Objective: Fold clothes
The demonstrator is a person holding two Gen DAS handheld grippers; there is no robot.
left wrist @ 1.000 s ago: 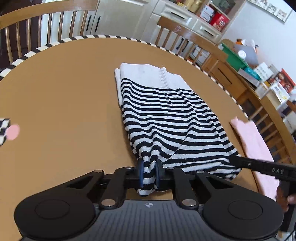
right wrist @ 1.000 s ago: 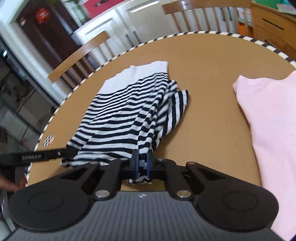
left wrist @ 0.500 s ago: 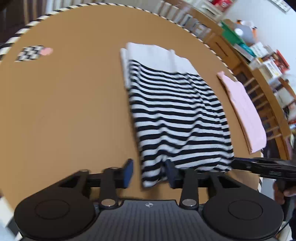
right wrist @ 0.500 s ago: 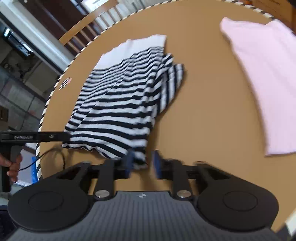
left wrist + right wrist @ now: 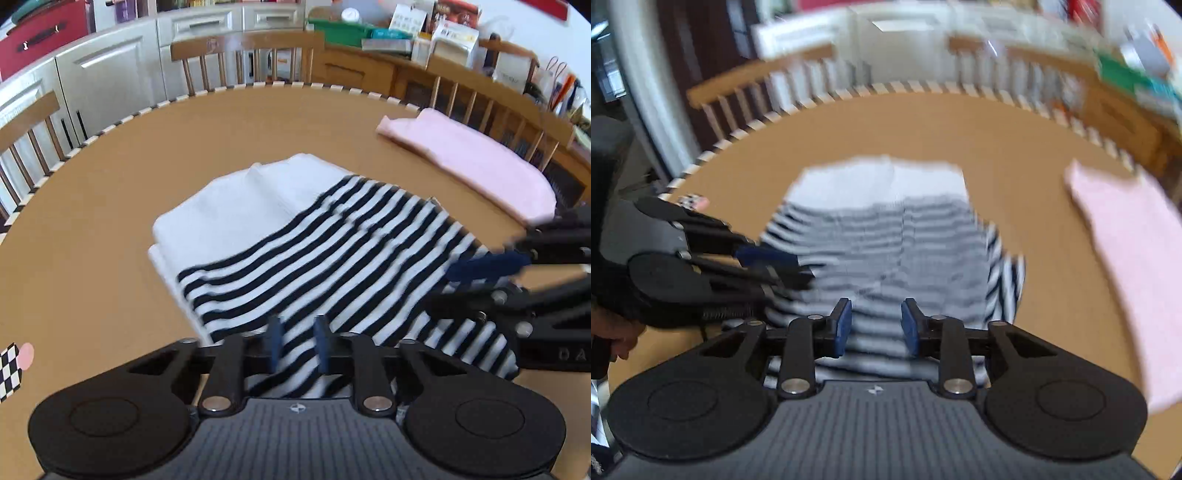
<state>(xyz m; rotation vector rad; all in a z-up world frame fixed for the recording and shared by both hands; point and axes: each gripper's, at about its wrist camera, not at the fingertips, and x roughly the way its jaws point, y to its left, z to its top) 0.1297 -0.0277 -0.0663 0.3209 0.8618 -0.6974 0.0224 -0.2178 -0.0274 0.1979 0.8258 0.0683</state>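
A black-and-white striped garment [image 5: 332,258] with a plain white band at its far end lies flat on the round brown table [image 5: 110,206]. My left gripper [image 5: 297,343] is open just above its near edge, holding nothing. My right gripper [image 5: 873,326] is also open over the near part of the striped garment [image 5: 879,251], which is blurred in that view. The right gripper shows at the right of the left wrist view, one blue pad [image 5: 487,266] over the cloth's right side. The left gripper's fingers [image 5: 764,258] show at the left of the right wrist view.
A folded pink garment [image 5: 469,162] lies on the table's right side, also pink garment [image 5: 1137,273]. A checkered marker [image 5: 13,365] sits at the left edge. Wooden chairs [image 5: 243,55] ring the table, with cabinets and a cluttered sideboard behind. A hand [image 5: 613,332] holds the left gripper.
Both grippers let go of the striped garment's near hem and opened. They swung round over the cloth, which now lies flat on the table.
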